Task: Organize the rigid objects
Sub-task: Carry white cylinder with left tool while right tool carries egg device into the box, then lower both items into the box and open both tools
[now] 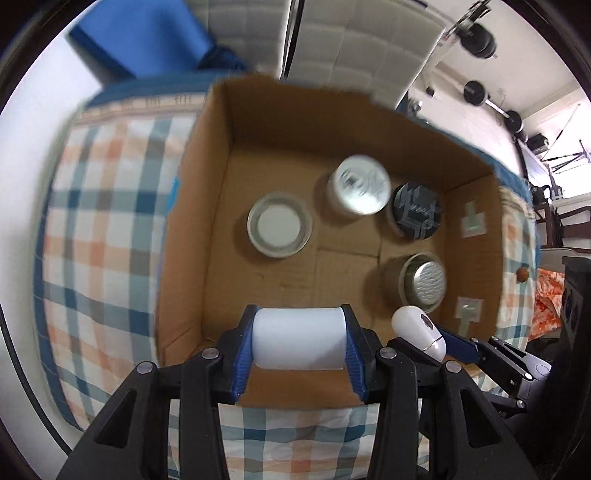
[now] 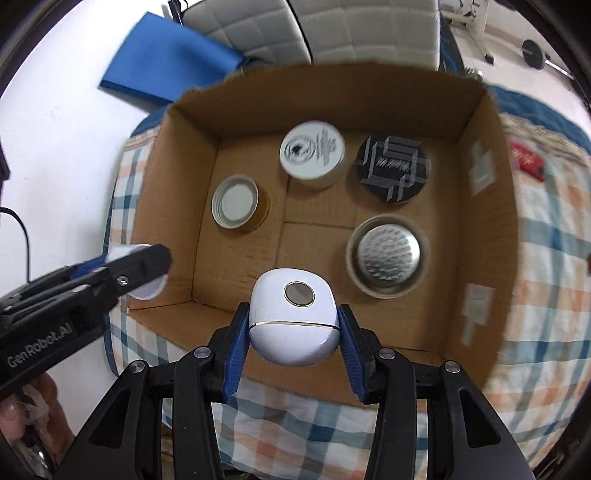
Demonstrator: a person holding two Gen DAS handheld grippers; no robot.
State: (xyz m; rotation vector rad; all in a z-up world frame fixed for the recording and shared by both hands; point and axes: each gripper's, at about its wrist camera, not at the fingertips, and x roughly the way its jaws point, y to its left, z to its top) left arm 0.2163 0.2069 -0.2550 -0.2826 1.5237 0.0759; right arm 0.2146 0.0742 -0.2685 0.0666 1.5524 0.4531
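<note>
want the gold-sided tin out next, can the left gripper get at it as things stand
Probably not yet. The left gripper is shut on a white cylinder, so its jaws are full. The gold-sided tin itself stands apart from the other tins in the open-topped cardboard box, nothing above it.

bright even daylight, motion blur, fisheye-bent edges, dark vignette

Around me: checked cloth [image 1: 103, 229] over a bed, white quilted headboard [image 2: 332, 29] behind, white wall — barbell weights [image 1: 476, 92] right, blue fabric [image 2: 166, 59].
</note>
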